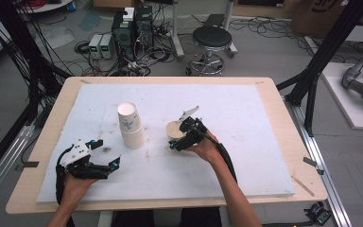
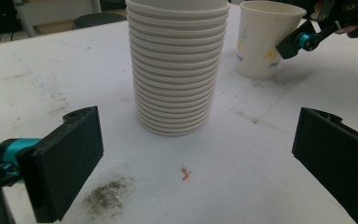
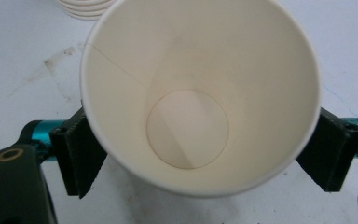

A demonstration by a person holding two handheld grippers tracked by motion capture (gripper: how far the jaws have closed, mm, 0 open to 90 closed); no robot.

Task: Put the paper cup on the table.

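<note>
A tall stack of white paper cups [image 1: 131, 125] stands left of the mat's middle. In the left gripper view the stack [image 2: 177, 65] rises just ahead of my left gripper [image 2: 200, 140], whose jaws are spread wide and hold nothing. That left gripper [image 1: 108, 152] lies low at the front left. A single paper cup [image 1: 174, 129] stands upright to the right of the stack. My right gripper [image 1: 177, 139] is shut on it, one jaw pressed on each side of the cup [image 3: 196, 93]. The cup [image 2: 263, 39] is empty inside.
A white foam mat [image 1: 246, 118] covers the wooden table [image 1: 300, 142]. A dark smudge [image 2: 105, 198] and an orange speck [image 2: 185, 173] mark the mat near my left gripper. Beyond the table stand a black stool [image 1: 211, 38] and computer boxes [image 1: 132, 26] among cables.
</note>
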